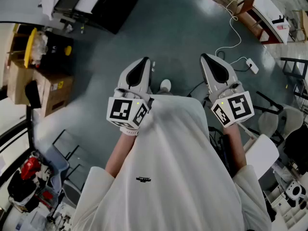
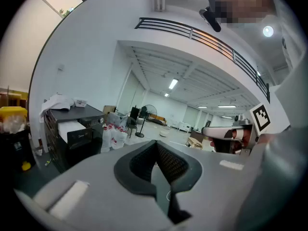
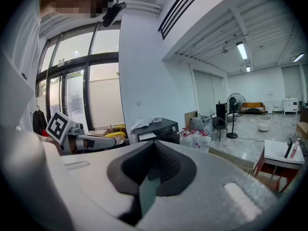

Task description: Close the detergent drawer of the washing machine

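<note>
- Left gripper (image 1: 143, 61): held before the person's white shirt (image 1: 183, 167), tips toward 12 o'clock; jaws pressed together, nothing between them.
- Right gripper (image 1: 205, 57): held level with the left one at its 3 o'clock; its jaws also meet on nothing.
- Washing machine (image 1: 115, 11): a black cabinet on the grey floor (image 1: 183, 28), at 11 o'clock and well apart from both grippers.
- Detergent drawer (image 1: 90, 0): the white block that stands out from the machine's front.
- Cardboard box (image 1: 53, 93): at 9 o'clock of the left gripper.
</note>
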The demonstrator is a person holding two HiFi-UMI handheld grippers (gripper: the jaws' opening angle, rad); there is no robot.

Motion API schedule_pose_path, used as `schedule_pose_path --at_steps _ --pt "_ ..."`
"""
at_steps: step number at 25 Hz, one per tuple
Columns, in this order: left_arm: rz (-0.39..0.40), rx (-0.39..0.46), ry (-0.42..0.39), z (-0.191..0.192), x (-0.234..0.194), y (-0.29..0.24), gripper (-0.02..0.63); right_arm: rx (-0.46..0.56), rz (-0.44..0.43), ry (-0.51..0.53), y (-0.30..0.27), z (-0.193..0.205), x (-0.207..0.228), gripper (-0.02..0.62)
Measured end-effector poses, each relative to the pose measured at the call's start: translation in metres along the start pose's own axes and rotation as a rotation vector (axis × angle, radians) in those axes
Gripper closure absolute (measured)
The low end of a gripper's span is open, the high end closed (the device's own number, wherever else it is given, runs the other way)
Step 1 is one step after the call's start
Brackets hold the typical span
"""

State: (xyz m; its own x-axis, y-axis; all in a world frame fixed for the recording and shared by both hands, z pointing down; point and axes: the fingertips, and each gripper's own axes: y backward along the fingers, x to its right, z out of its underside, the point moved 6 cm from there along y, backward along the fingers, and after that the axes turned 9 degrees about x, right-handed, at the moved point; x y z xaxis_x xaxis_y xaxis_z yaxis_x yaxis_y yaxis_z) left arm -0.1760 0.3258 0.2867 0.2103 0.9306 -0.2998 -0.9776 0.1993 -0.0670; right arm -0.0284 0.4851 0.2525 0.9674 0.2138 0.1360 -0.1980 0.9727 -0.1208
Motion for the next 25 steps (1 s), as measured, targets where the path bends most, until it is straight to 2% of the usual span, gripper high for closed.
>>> schedule_pose_path --at_steps 6,11,16,21,25 --pt "-0.008 -0.012 -0.002 0.000 -0.003 0.005 0.592 0.000 -0.001 -0.003 0.000 0.001 -0.001 0.595" --pt "-0.036 -0.022 -0.011 -0.001 -0.006 0.014 0.592 -0.024 -0.030 -0.069 -0.003 0.013 -0.002 0.594" --pt "-0.061 -0.035 -0.027 -0.003 -0.007 0.023 0.592 0.011 -0.033 -0.098 -0.003 0.018 -0.001 0.594" --pt "-0.067 -0.052 -0.071 -0.010 0.002 0.025 0.592 0.006 -0.028 -0.063 0.000 0.022 0.000 0.594" --pt "-0.086 -0.052 -0.057 -0.008 0.000 0.030 0.592 0.010 -0.036 -0.083 -0.002 0.025 -0.003 0.594"
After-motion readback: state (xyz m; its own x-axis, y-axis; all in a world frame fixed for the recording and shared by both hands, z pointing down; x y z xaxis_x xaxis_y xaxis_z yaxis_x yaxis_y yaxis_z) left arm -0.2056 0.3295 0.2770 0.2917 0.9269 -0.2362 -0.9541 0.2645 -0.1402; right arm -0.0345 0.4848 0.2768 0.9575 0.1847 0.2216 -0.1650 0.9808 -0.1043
